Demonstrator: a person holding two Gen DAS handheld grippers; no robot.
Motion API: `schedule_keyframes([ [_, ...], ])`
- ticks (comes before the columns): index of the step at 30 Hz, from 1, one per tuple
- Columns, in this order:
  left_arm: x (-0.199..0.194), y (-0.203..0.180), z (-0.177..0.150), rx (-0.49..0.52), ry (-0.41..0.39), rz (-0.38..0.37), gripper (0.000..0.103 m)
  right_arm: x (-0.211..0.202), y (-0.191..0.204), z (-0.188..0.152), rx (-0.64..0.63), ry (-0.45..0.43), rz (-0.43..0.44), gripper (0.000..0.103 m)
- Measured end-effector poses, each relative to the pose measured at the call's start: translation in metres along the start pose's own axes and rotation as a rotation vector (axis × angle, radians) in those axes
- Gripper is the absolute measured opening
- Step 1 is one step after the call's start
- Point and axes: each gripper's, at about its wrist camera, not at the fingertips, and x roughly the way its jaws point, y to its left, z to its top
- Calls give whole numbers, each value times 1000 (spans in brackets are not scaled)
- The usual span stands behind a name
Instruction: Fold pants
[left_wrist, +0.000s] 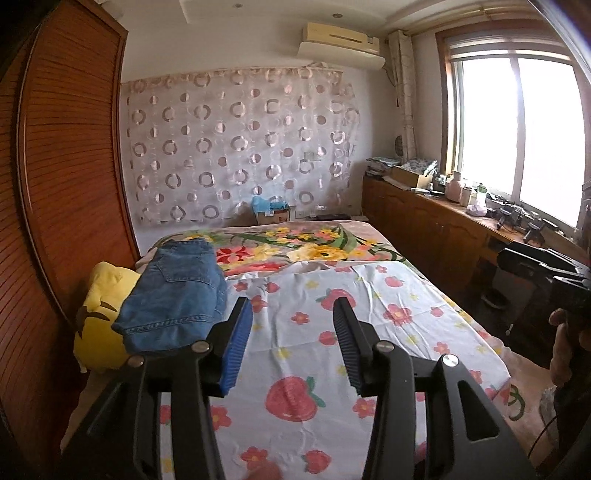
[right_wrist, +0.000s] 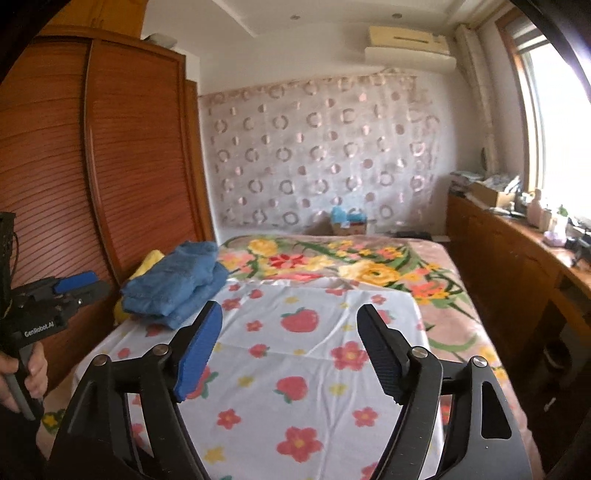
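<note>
Folded blue denim pants (left_wrist: 175, 295) lie on the left side of the bed, partly over a yellow pillow (left_wrist: 98, 314). The right wrist view shows the same pants (right_wrist: 177, 284) as a stacked bundle. My left gripper (left_wrist: 291, 308) is open above the strawberry sheet, just right of the pants, with nothing between its fingers. My right gripper (right_wrist: 290, 314) is open wider over the sheet, right of and nearer than the pants, also empty. The left gripper (right_wrist: 77, 282) appears at the left edge of the right wrist view, held by a hand.
A white strawberry-print sheet (left_wrist: 332, 332) covers the near half of the bed, over a floral blanket (left_wrist: 314, 247). A wooden louvred wardrobe (left_wrist: 70, 166) stands close on the left. A wooden cabinet (left_wrist: 443, 218) with clutter runs under the window on the right.
</note>
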Motion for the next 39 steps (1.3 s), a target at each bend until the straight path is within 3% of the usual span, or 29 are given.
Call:
schedule_keyframes([
  [5, 0, -12, 1, -21, 16, -28, 48, -11, -4, -3, 3, -10, -17, 79],
  [16, -5, -16, -1, -28, -7, 13, 51, -18, 1, -7, 5, -18, -16, 79],
  [39, -8, -9, -3, -31, -9, 24, 53, -17, 9, -8, 6, -17, -3, 79],
])
